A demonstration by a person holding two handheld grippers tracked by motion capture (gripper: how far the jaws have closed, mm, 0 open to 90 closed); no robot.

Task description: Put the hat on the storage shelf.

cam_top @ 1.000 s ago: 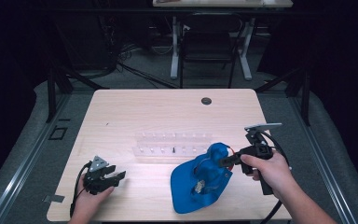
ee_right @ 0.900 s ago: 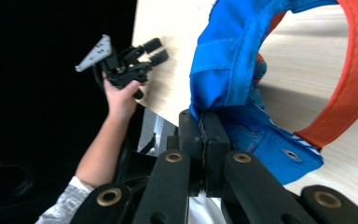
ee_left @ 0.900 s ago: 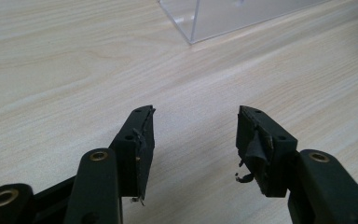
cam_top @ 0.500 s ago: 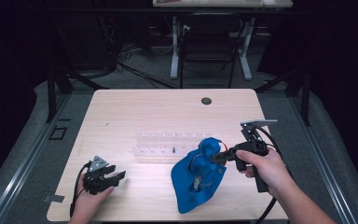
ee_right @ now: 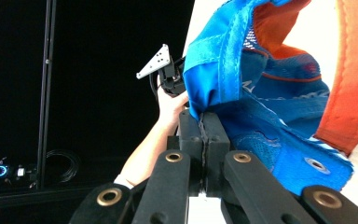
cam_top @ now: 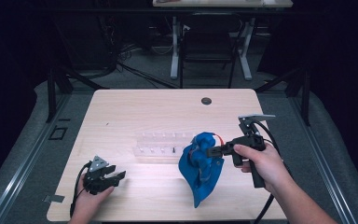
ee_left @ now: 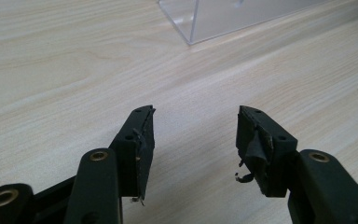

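The table (cam_top: 135,112) is the biggest thing here: a pale wood-grain top, matt and flat, with a small dark round cap (cam_top: 206,101) set in it toward twelve o'clock. Near its middle lies a clear plastic tray (cam_top: 161,144), long and low, hard-edged and glossy, its long axis running nine to three.

At about four o'clock from the tray's middle hangs the blue cloth bag (cam_top: 201,170), a soft mesh-and-fabric thing with orange lining and trim, and a metal eyelet (ee_right: 313,164) in one corner. It droops from its top edge, so its long axis runs roughly from one o'clock down to seven, its lower tip nearly at the table's near edge; whether that tip touches the wood I cannot tell.

The right gripper (cam_top: 213,151) sits at three o'clock of the bag, its jaws pinched together on a fold of the blue fabric near the top edge; in the right gripper view the cloth rises straight out of the closed pads. This hand is plainly the one placed to move the bag.

The left gripper (cam_top: 117,176) rests low at nine o'clock, well apart from the bag, its jaws spread with bare wood between them.
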